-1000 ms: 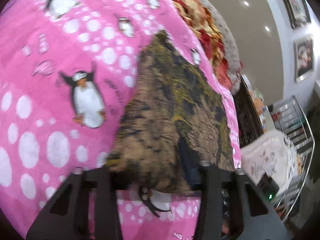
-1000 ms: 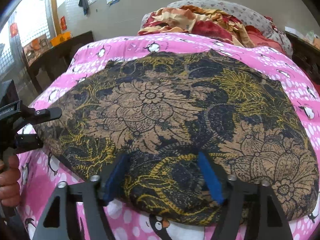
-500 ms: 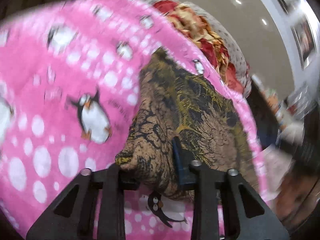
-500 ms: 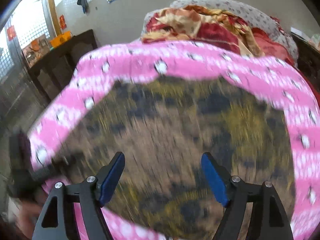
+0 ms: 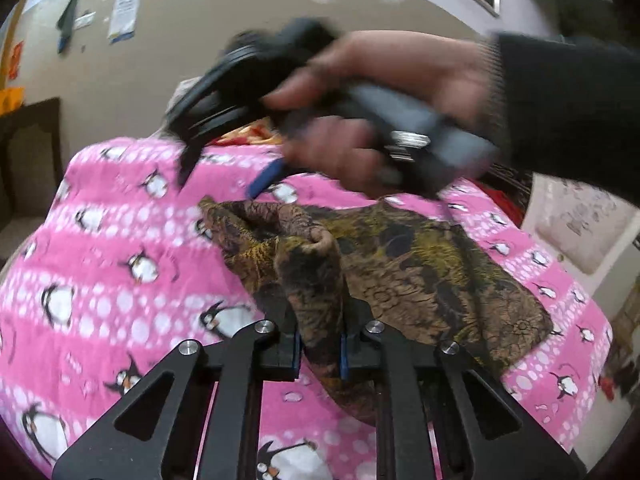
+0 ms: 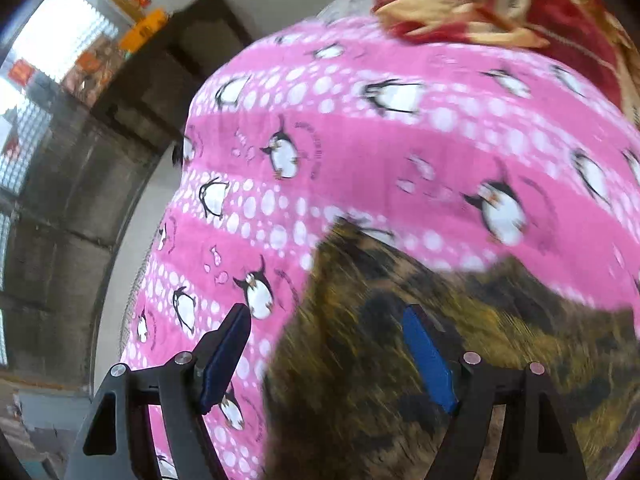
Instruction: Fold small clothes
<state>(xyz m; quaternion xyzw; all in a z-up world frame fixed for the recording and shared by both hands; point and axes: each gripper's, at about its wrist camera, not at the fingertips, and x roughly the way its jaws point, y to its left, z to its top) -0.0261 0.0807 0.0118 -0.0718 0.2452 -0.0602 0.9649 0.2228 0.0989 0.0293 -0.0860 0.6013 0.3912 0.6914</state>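
Cloth (image 5: 420,264) lengthwise toward far-right

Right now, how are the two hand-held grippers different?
The left hand-held gripper is shut, pinching a bunched fold of the brown flowery cloth; the right hand-held gripper is open and grips nothing. The left one lifts the cloth's edge off the pink penguin blanket; the right one hangs above, over both cloth and blanket. Both have black fingers with blue pads.
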